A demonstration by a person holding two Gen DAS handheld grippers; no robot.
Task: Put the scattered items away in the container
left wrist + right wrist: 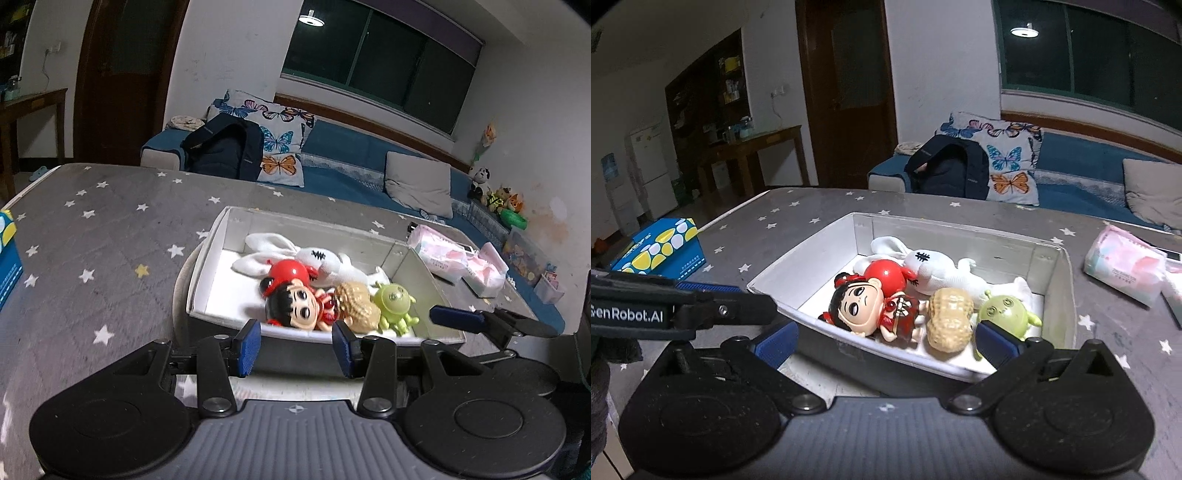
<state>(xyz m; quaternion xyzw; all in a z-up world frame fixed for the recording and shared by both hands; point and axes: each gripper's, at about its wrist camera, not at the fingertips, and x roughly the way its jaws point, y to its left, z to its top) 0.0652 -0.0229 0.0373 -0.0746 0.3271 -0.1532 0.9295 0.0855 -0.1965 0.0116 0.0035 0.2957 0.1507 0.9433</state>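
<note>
Toys lie inside the box (812, 266) on the table (110, 229); left gripper (297, 349) and right gripper (886, 341) fingers stand open, holding nothing.

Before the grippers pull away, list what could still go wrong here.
1. The right gripper stands open close over the box's near wall, so drawing back low might snag the rim and drag the box.
2. The green toy lies just beyond one right finger; a sideways move may knock it.
3. The left gripper, open and empty, sits beside the right one, so the two might bump.
</note>
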